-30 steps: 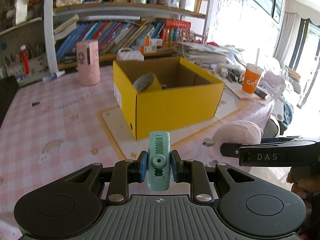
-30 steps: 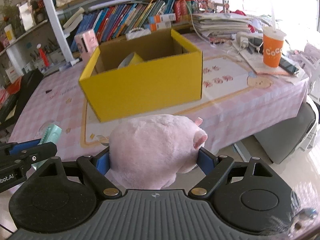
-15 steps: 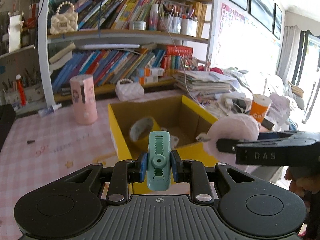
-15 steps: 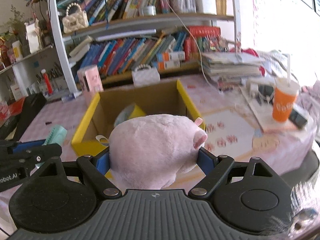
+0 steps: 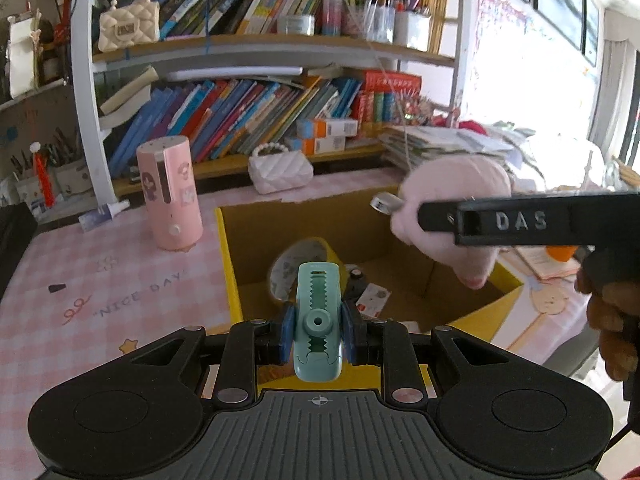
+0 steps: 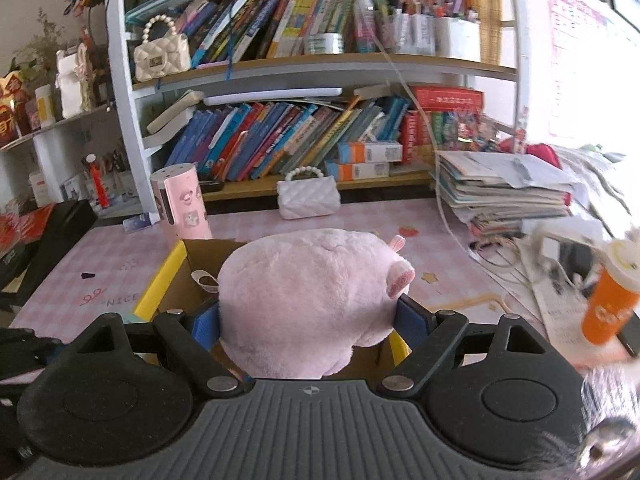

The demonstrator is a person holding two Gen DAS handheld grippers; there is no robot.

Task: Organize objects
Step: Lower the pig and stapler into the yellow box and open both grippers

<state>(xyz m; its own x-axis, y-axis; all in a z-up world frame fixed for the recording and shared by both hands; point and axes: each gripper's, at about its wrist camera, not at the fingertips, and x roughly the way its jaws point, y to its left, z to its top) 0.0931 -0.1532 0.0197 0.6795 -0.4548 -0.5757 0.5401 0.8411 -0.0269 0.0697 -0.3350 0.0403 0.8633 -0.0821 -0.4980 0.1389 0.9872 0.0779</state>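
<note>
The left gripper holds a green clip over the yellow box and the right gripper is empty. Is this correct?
Not quite. The right gripper is not empty: it is shut on a pink plush toy, as the right wrist view shows. The left gripper does hold the green clip over the yellow box.

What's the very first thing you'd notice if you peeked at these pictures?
A big fluffy pink plush toy squeezed in the right gripper, hanging over the open yellow cardboard box. Next, the little teal clip pinched in the left gripper at the box's near edge, then the messy bookshelf behind.
</note>
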